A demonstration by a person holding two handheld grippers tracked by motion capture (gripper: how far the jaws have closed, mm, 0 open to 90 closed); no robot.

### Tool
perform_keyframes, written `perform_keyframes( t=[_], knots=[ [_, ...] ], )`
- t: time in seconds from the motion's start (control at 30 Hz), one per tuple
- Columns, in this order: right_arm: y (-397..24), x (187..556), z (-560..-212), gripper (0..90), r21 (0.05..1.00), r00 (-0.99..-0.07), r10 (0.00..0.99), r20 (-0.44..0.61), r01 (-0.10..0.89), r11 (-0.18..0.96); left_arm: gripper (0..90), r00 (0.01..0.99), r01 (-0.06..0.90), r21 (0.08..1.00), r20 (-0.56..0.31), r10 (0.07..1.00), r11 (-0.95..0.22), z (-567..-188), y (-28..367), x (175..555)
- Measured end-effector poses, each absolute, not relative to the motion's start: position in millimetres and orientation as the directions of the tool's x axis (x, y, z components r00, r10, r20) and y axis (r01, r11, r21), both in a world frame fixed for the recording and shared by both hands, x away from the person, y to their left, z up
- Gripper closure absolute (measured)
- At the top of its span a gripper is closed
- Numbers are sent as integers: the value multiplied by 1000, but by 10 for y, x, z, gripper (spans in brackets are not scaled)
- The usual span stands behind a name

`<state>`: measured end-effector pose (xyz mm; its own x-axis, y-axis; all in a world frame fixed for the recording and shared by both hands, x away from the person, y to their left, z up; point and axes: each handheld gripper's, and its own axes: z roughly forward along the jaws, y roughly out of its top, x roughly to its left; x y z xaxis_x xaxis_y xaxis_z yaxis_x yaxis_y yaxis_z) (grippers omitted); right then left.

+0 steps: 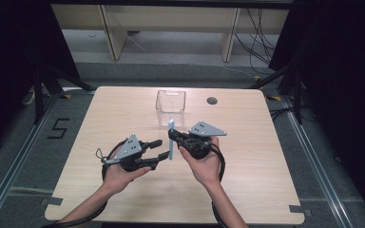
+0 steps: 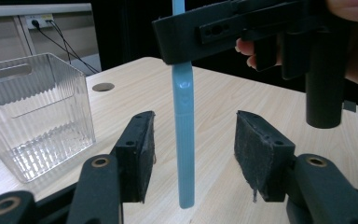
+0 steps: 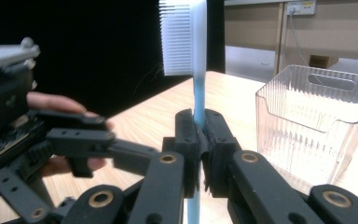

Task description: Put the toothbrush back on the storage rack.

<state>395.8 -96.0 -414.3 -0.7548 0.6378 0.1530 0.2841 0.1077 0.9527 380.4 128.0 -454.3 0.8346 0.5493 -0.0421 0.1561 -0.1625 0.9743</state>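
A light blue toothbrush [image 1: 170, 140] with white bristles [image 3: 177, 39] stands upright above the table. My right gripper [image 1: 175, 137] is shut on its handle [image 3: 198, 100], bristle end up. In the left gripper view the right gripper's jaws [image 2: 205, 32] clamp the handle [image 2: 183, 116] from the right. My left gripper [image 1: 159, 148] is open, just left of the brush. Its pads [image 2: 142, 149] stand on either side of the handle's lower end without touching it. A clear ribbed plastic bin [image 1: 170, 107] sits empty on the table behind both grippers.
The wooden table [image 1: 266, 156] has a round cable hole [image 1: 212, 100] to the right of the bin. Dark curtains flank the table, and light wooden furniture stands on the floor beyond its far edge.
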Motion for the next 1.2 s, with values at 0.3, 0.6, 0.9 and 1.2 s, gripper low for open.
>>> perform_keyframes(
  t=[0.3, 0.6, 0.9, 1.2],
  knots=[
    [-905, 3917, -4125, 860, 954, -755, 643, 126, 270, 129, 588, 822, 157, 970, -24, 569, -184, -4507, 1189, 3868],
    [-810, 3894, -4142, 859, 955, -752, 650, 112, 263, 140, 762, 803, 166, 966, -14, 595, -200, -4526, 1141, 3903],
    [-811, 3866, -4132, 651, 961, -738, 663, 125, 256, 104, 783, 792, 190, 967, -47, 609, -172, -4550, 1177, 3933],
    [-1073, 3703, -4117, 513, 967, -716, 690, 106, 236, 96, 783, 750, 162, 979, -42, 660, -122, -4520, 1367, 4040]
  ],
)
